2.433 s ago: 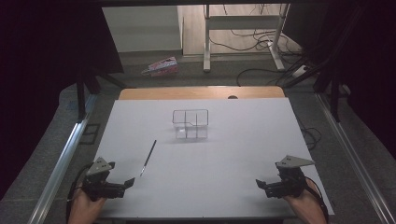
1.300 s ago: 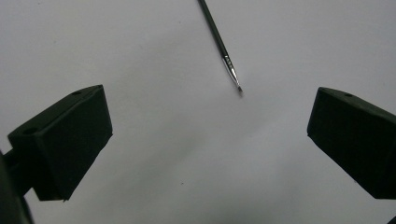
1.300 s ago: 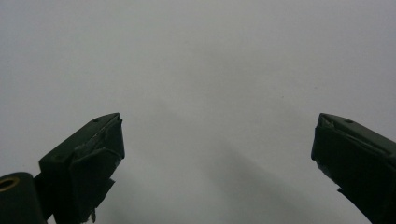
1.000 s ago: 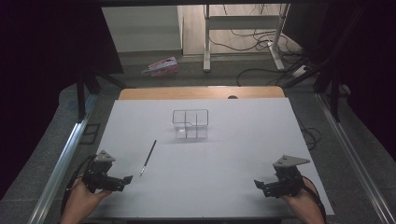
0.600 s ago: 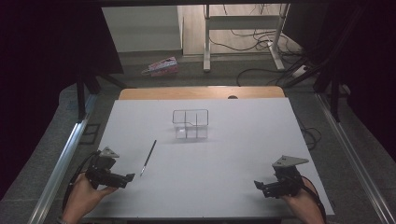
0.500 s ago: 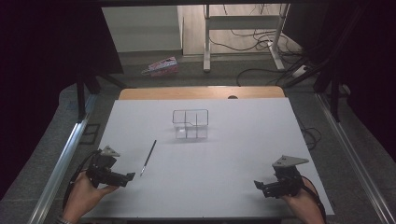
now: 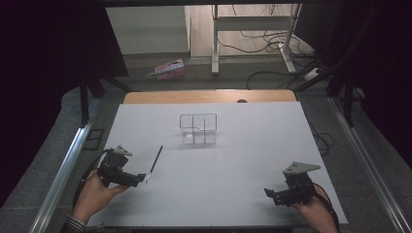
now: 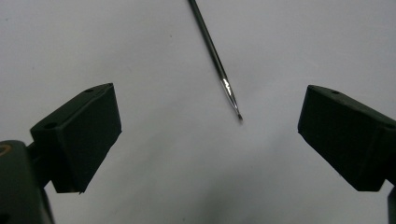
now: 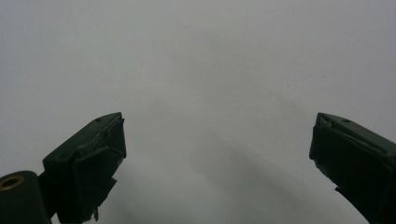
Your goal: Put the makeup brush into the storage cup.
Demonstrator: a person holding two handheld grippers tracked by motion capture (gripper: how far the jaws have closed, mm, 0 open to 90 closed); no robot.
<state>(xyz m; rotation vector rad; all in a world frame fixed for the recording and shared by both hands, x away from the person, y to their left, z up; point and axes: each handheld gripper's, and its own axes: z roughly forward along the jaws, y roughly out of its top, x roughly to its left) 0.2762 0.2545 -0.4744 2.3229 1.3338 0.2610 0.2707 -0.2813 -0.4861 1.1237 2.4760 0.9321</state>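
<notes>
Left claw lines up on the thin rod

Rod (image 7: 154,163) lies flat on the white table (image 7: 252,145), slanting from near the person's left hand up toward the clear divided box (image 7: 198,129), which stands well apart from it toward the middle of the table. Its pointed near tip sits just beside the left gripper (image 7: 138,178). In the left gripper view the rod (image 8: 215,60) runs away from the camera with its tip a little ahead of the gap, and the jaws stand wide apart with nothing between them; they have just been closing slightly, pressing on nothing yet. The right gripper (image 7: 270,193) rests low at the near right of the table, its jaws also spread, with bare table ahead of them.

To my eye the step is the pick-up of the rod. Doing it well means sliding forward so the jaws straddle the shaft past the tapered tip, where there is more to bite on. The pads should come down almost to the table, since the rod is so thin it could roll or slip out from under a high pinch.
</notes>
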